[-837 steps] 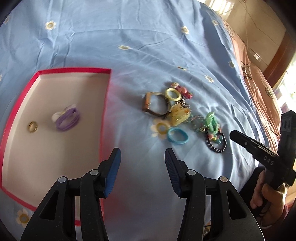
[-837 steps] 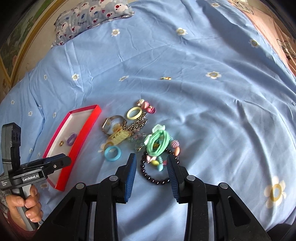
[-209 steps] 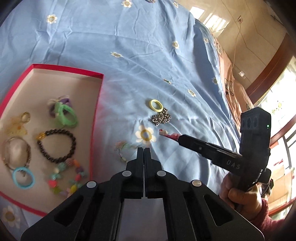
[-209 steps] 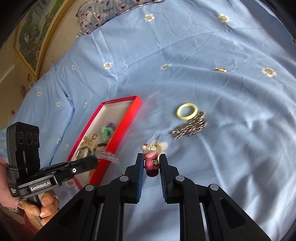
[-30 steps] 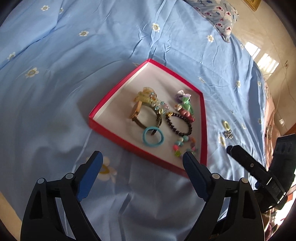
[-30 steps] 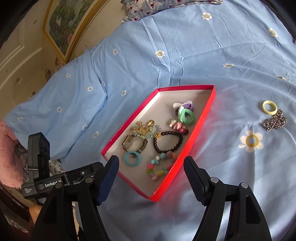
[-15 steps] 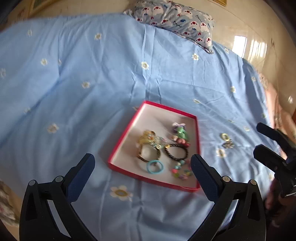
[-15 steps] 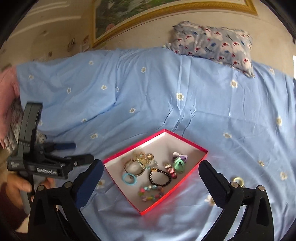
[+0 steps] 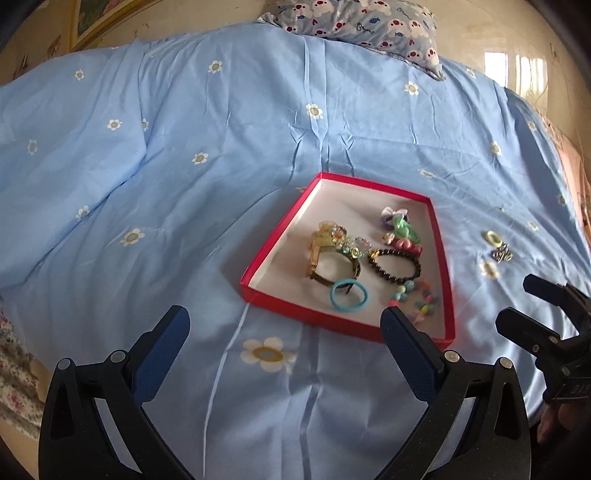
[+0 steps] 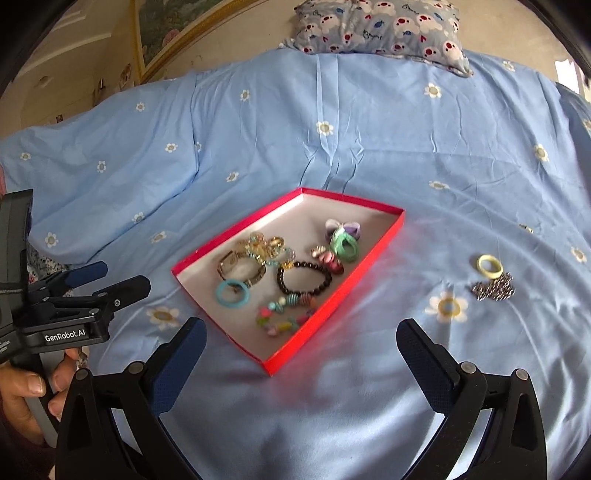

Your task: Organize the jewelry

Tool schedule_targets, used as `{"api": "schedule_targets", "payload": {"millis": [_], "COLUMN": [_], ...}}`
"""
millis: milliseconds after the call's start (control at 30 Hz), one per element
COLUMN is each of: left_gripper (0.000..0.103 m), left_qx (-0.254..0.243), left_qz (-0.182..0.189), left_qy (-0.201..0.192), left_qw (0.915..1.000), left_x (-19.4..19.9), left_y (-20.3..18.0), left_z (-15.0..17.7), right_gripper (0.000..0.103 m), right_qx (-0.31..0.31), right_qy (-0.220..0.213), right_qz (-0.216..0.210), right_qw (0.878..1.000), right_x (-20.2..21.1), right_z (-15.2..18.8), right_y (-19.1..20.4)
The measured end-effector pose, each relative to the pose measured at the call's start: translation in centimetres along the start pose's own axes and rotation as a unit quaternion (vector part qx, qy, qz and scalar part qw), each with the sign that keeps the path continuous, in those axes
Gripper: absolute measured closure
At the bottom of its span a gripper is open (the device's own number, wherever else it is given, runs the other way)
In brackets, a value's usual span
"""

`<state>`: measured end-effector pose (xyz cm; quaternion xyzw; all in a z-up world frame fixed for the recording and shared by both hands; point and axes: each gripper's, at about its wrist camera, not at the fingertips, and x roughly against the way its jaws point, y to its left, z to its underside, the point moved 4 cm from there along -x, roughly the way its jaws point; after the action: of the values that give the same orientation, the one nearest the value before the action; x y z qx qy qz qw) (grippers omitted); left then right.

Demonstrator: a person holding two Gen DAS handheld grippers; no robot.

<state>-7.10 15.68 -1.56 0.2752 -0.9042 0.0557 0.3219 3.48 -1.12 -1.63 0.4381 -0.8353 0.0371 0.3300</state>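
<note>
surface: blue bedsheet [image 10: 332, 122] with small white-and-yellow daisy print, creased; covers the whole bed; rumpled fold at far left
tray: red-rimmed box lid [image 10: 384, 236] with white inside, lying flat mid-bed, near centre of both views
in tray: blue ring [image 10: 232, 292] at near left; gold watch-style bangle [image 10: 242, 271] touching it; dark bead bracelet [image 10: 304, 277] mid; green hair tie [image 10: 344, 243] far right, purple bit behind it; mixed colour beads [image 10: 284, 314] at near edge; small items blurred, cannot tell apart
loose on sheet: yellow ring [image 10: 489, 265] right of tray, well apart from it; silver chain [image 10: 493, 290] just beside ring, nearer side
pillow: patterned, white and red shapes on blue-grey [image 10: 376, 27]; far edge of bed against wall
room: cream wall; gold picture frame [image 10: 173, 40] far left; bright window reflection far right
left gripper [image 9: 284, 325]: jaws spread full wide; nothing held; above sheet near tray's near edge
right gripper [image 10: 301, 339]: jaws spread full wide; nothing held; above tray's near corner
hand [image 10: 26, 391]: grips left gripper's handle at lower left of right wrist view
</note>
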Motion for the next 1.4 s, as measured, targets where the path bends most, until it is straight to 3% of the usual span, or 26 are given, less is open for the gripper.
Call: {"api": "schedule_targets", "payload": {"millis": [567, 1400], "left_gripper": [0.0, 0.0], "left_qx": [-0.022, -0.037], "left_qz": [-0.016, -0.039], "left_qy": [0.017, 0.004], "left_qw": [0.9995, 0.9985], "left_x": [0.0, 1.1], "left_y": [-0.3, -0.7], "left_z": [1.4, 0.9], "right_gripper": [0.0, 0.0], "right_qx": [0.004, 0.008], "right_qy": [0.022, 0.009], "right_qz": [0.004, -0.002], "right_qw": [1.0, 1.0], "right_x": [-1.1, -0.3], "right_z": [1.1, 0.8], "right_y": [0.3, 0.9]}}
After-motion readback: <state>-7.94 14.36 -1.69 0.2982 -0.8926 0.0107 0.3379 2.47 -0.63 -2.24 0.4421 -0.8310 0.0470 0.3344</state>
